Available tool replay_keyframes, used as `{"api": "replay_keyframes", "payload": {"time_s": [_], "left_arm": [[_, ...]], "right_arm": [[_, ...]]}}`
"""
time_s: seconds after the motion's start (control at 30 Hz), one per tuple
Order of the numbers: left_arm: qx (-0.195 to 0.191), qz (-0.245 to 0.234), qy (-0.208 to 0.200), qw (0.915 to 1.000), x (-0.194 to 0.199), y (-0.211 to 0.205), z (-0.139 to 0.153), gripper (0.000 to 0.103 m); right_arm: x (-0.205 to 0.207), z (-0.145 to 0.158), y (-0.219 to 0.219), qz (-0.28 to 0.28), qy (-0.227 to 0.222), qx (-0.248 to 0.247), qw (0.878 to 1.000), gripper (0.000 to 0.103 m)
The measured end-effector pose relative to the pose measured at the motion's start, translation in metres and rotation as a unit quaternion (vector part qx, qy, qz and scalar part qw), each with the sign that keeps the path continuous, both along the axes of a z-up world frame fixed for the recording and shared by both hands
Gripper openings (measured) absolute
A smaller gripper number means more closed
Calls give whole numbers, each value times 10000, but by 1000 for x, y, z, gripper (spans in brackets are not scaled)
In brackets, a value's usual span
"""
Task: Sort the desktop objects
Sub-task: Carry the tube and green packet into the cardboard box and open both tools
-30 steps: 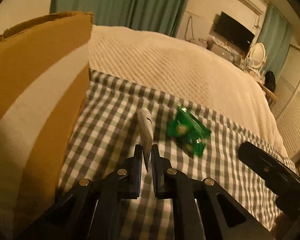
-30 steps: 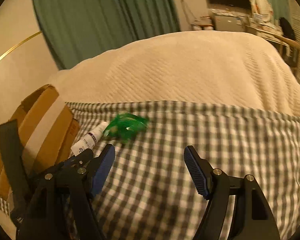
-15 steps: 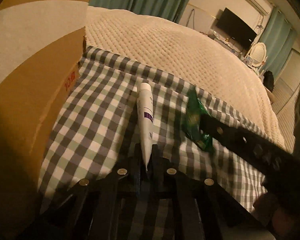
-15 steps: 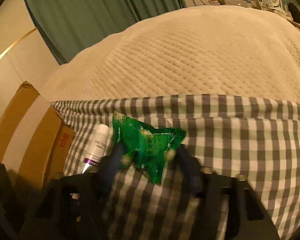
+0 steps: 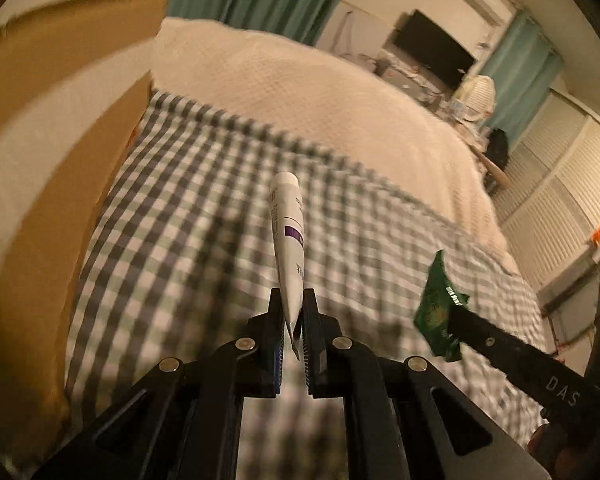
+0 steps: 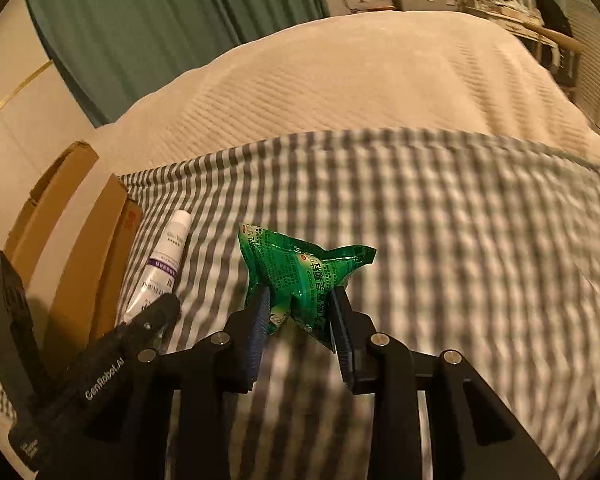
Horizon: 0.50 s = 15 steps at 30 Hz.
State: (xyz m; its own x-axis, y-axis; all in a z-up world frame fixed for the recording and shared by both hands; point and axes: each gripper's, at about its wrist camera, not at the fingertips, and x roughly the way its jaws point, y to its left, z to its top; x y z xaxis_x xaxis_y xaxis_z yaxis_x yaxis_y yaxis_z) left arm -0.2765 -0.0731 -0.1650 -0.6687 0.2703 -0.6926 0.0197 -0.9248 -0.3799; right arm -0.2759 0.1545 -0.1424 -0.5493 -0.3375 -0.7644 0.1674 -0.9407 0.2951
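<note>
Closest in, the white tube [image 5: 288, 248] is being pinched at its crimped tail by the left gripper [image 5: 295, 322], long axis running straight ahead off the fingertips. The green packet [image 6: 300, 276] is being squeezed as the right gripper [image 6: 300, 312] jaws have just been closing. The cardboard box [image 5: 40, 168] is being passed on the left, nearer the tube's side.

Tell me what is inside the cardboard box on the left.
Only the cardboard box's brown outer walls and a raised flap show in both views; its inside faces away, so any contents are hidden. The white tube and green packet are outside it, each clamped in a gripper.
</note>
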Motion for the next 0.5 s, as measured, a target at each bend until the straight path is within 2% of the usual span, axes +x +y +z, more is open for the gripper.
{"api": "replay_keyframes", "payload": {"time_s": [0.1, 0.27, 0.33, 0.4, 0.5], "left_arm": [[156, -129, 350, 9992, 21, 5, 32, 7], [343, 106, 1005, 9943, 51, -18, 92, 7], [362, 339, 1261, 9908, 61, -38, 113, 7], [414, 791, 1551, 9839, 73, -72, 134, 7], [299, 1412, 1737, 9742, 85, -124, 149, 7]], "right_arm": [[21, 25, 3, -15, 89, -25, 10000, 30], [59, 97, -16, 284, 670, 67, 9973, 30], [69, 125, -37, 498, 879, 65, 9949, 30], [76, 144, -60, 715, 1023, 17, 9922, 30], [83, 168, -112, 1190, 1184, -154, 9857, 30]]}}
